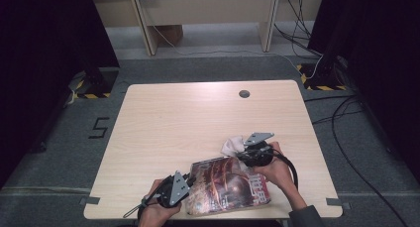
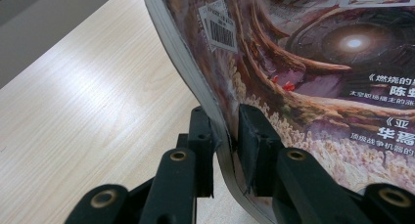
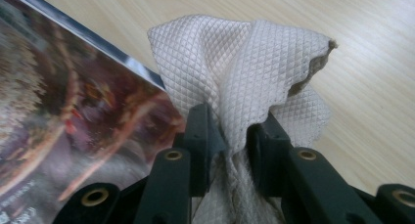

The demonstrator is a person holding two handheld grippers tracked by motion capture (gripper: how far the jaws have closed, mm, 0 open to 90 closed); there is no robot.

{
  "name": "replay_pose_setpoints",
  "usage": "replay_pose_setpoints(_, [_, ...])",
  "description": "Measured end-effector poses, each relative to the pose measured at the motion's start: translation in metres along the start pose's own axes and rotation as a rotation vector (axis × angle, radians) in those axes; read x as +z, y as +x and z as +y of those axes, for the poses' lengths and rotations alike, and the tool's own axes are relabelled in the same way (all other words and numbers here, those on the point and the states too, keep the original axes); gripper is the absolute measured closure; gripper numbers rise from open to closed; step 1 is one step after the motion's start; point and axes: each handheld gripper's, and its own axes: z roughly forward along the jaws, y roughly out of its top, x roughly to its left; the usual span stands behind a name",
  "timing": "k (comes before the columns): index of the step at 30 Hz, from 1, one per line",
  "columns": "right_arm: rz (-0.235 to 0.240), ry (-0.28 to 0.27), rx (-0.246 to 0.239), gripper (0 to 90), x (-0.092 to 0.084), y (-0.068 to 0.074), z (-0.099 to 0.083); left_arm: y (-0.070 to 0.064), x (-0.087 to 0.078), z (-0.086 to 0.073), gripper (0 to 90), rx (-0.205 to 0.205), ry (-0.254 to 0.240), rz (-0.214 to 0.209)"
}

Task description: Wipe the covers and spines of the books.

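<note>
From the high view, a light wooden table [image 1: 198, 118] stands on a grey floor. A thin, glossy magazine with a dark red and brown picture cover [image 1: 225, 186] lies near the front edge of the table, between the two hands. The left gripper [image 1: 187, 179] is at the magazine's left edge. The right gripper [image 1: 246, 152] is at the magazine's far right corner, and a crumpled white cloth with a tiny diamond pattern [image 1: 231, 144] sticks out from it. The person's left hand [image 1: 157, 207] and right hand [image 1: 275, 171] hold the grippers.

In the left gripper view, the left gripper [image 2: 226, 136] is squeezed tight on the edge of the magazine [image 2: 313, 67]. The pages bend where the jaws pinch them. A white barcode sticker [image 2: 218, 26] sits on the cover. The magazine's edge is lifted a bit off the table [image 2: 88, 101].

In the right gripper view, the right gripper [image 3: 229, 128] is closed on the white cloth [image 3: 240, 62]. The cloth bunches up between the jaws and stands above them. The magazine [image 3: 63, 121] lies just beside the cloth, on the left, and the table [image 3: 342, 48] is behind.
</note>
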Motion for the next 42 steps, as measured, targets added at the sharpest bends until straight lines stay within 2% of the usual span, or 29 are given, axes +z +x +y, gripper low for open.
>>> replay_pose_setpoints(12, [-0.043,0.04,0.065,72.6,0.002,-0.024,-0.015,0.0,-0.001,0.0,75.9,0.001,-0.005,0.0])
replay_pose_setpoints(24, [-0.105,0.089,0.087,72.6,0.002,-0.042,-0.027,0.0,-0.001,0.001,75.7,0.008,-0.009,0.001])
replay_pose_setpoints(31, [-0.125,0.105,0.098,72.6,0.003,-0.044,-0.028,0.0,-0.001,0.001,75.6,0.008,-0.008,0.002])
replay_pose_setpoints(33, [-0.143,0.117,0.084,72.6,0.004,-0.046,-0.029,0.0,-0.001,0.001,75.6,0.008,-0.009,0.003])
replay_pose_setpoints(34, [-0.153,0.123,0.092,72.6,0.004,-0.047,-0.03,0.0,-0.002,0.001,75.7,0.008,-0.009,0.001])
replay_pose_setpoints(39, [-0.15,0.12,0.13,72.5,0.004,-0.053,-0.035,0.0,-0.001,0.0,75.5,0.004,-0.008,0.0])
replay_pose_setpoints(42, [-0.144,0.125,0.12,72.6,0.005,-0.052,-0.034,0.001,-0.001,0.0,75.4,0.002,-0.008,-0.001])
